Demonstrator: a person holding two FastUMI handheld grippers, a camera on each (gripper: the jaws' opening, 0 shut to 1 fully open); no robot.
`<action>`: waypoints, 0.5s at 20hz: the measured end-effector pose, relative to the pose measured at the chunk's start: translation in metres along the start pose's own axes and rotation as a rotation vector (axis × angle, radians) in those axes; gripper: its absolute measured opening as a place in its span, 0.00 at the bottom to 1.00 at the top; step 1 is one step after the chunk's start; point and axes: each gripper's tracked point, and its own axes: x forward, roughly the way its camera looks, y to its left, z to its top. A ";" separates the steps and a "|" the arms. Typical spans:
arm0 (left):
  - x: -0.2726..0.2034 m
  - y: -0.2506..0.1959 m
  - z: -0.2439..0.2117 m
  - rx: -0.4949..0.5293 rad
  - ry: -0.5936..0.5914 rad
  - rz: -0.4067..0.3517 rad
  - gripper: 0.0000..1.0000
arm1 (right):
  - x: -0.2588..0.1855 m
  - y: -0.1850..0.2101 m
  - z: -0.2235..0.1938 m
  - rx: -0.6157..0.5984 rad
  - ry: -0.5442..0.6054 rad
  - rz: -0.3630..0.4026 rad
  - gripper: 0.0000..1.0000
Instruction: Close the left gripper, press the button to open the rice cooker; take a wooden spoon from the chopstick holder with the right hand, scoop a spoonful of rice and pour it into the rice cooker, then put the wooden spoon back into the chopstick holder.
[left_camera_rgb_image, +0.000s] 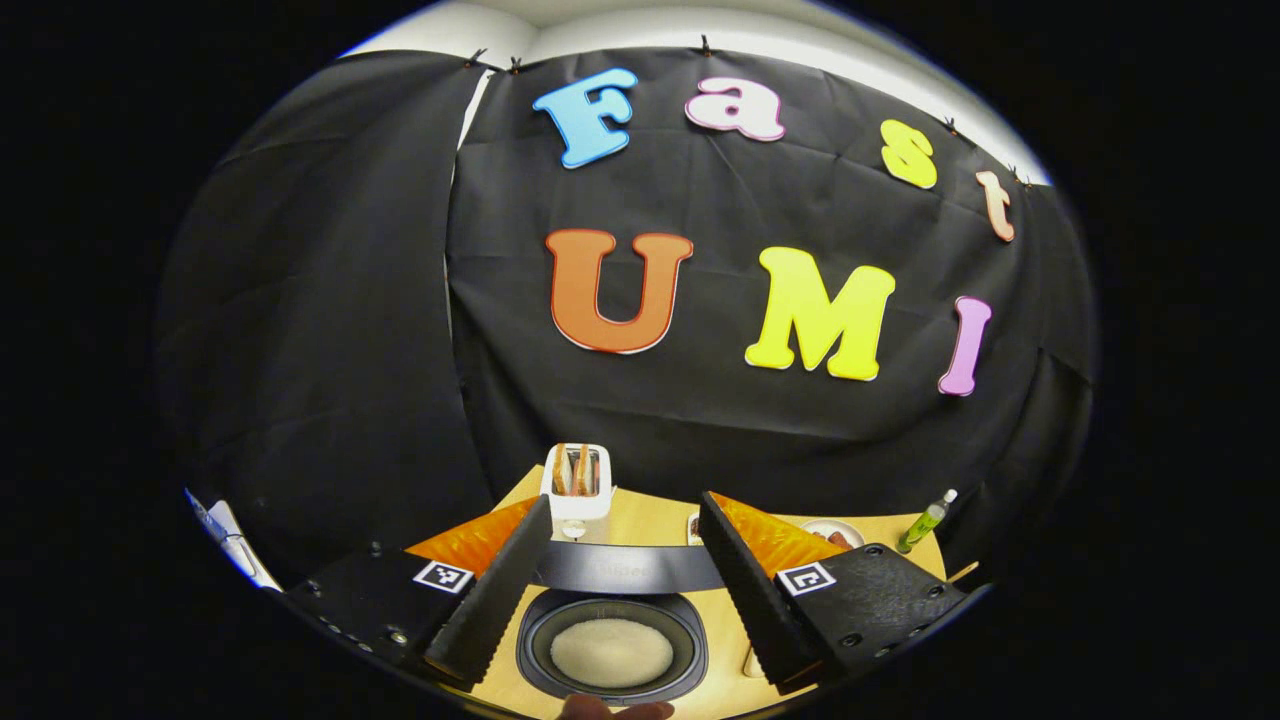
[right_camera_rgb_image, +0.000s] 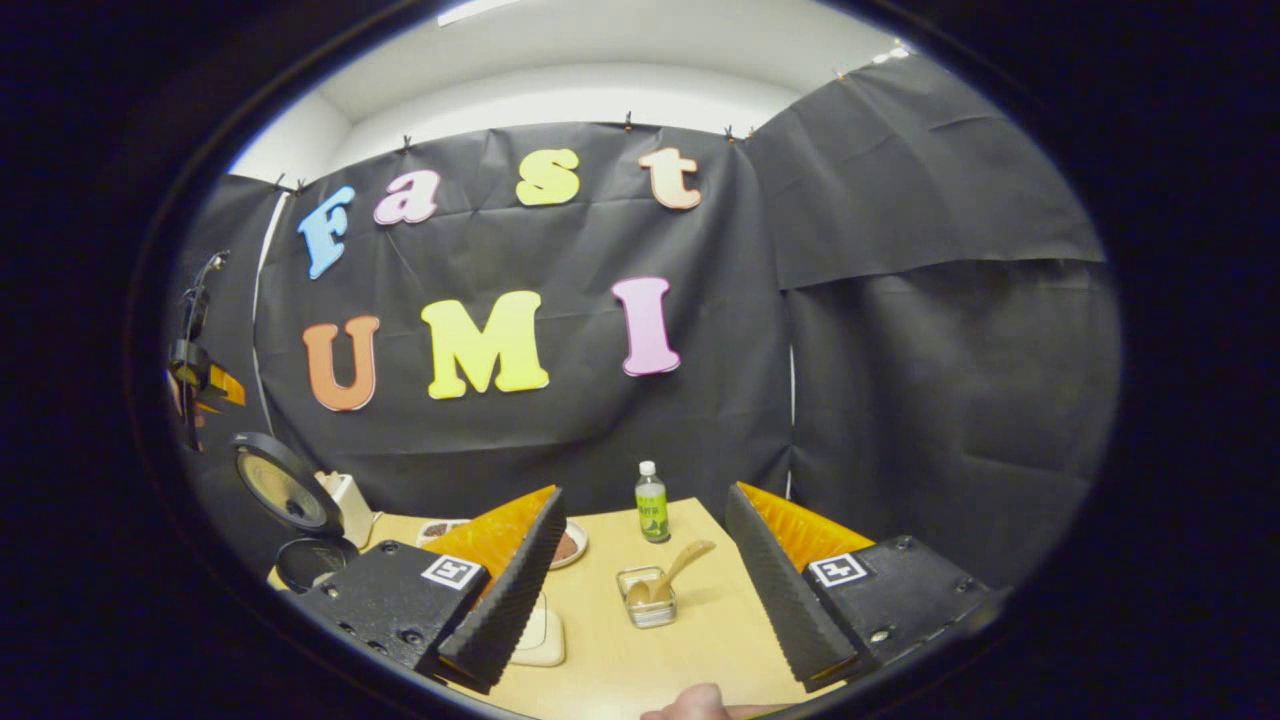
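Rice cooker (left_camera_rgb_image: 612, 650) is seen open at 6 o'clock between the spread fingers of the left gripper (left_camera_rgb_image: 612, 590), wooden spoon (right_camera_rgb_image: 672, 577) is seen resting in the holder (right_camera_rgb_image: 648, 598) at 12 o'clock of the right gripper (right_camera_rgb_image: 650, 600), fingers apart & empty; button step judged done, spoon pickup judged next, w/ a forward reach needed.

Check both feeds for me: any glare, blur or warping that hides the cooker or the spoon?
Left gripper view: fisheye bends the table edge, but the open rice cooker pot is sharp, evenly lit, no glare. Right gripper view: wooden spoon in its clear holder reads clearly; the raised cooker lid sits warped and dim near the left edge.
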 end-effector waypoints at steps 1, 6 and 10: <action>0.008 0.000 -0.002 -0.004 0.024 -0.007 0.95 | -0.008 -0.007 -0.005 0.004 0.009 -0.017 1.00; 0.031 0.009 -0.025 0.003 0.139 0.013 0.95 | -0.039 -0.039 -0.016 0.001 0.049 -0.100 1.00; 0.033 -0.001 -0.036 0.067 0.161 -0.009 0.96 | -0.055 -0.042 -0.014 -0.005 0.038 -0.124 0.99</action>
